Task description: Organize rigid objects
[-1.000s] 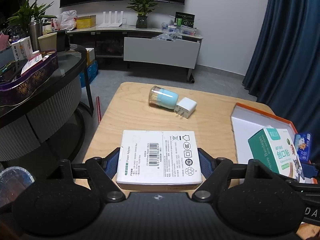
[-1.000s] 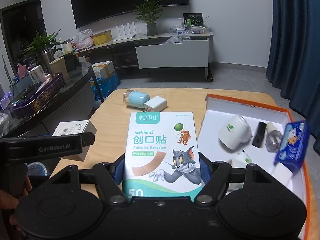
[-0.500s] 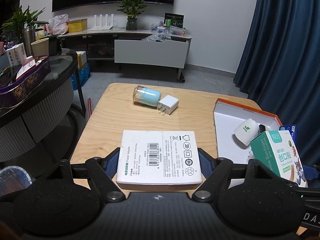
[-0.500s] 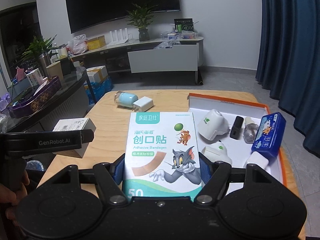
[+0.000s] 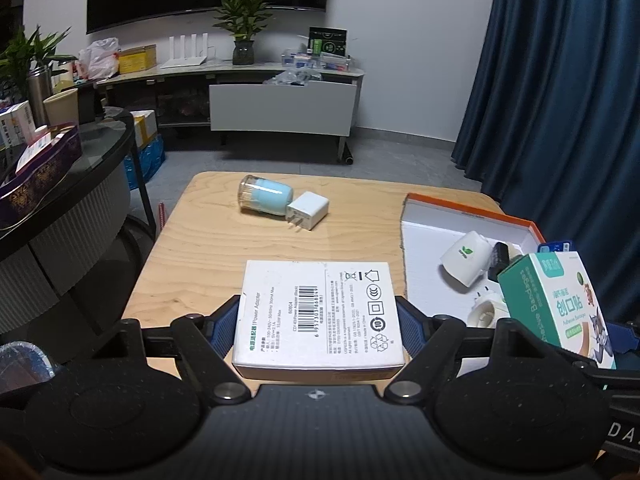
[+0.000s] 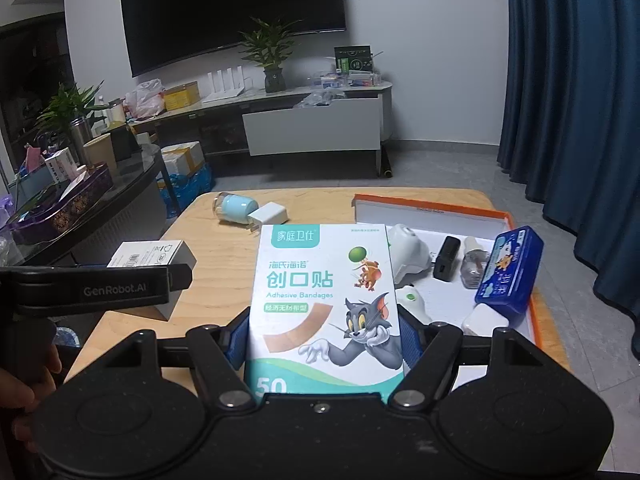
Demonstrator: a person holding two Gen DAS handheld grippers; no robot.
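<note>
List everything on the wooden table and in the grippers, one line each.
power adapter box: 1, white, held in the left gripper
adhesive bandage box: 1, white and teal, held in the right gripper
jar: 1, clear with light blue, lying on its side at the table's far end
plug charger: 1, white, touching the jar
tray: 1, orange rim, white inside, on the table's right side, holding small items
blue box: 1, leaning at the tray's right rim
table: 1, light wood
left gripper: 1, black
right gripper: 1, black

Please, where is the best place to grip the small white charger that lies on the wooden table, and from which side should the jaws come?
Grip the white charger across its two flat side faces, coming from above. Its prongs point toward the near table edge and the blue-capped jar seems to touch its left, so that side gives little room.
</note>
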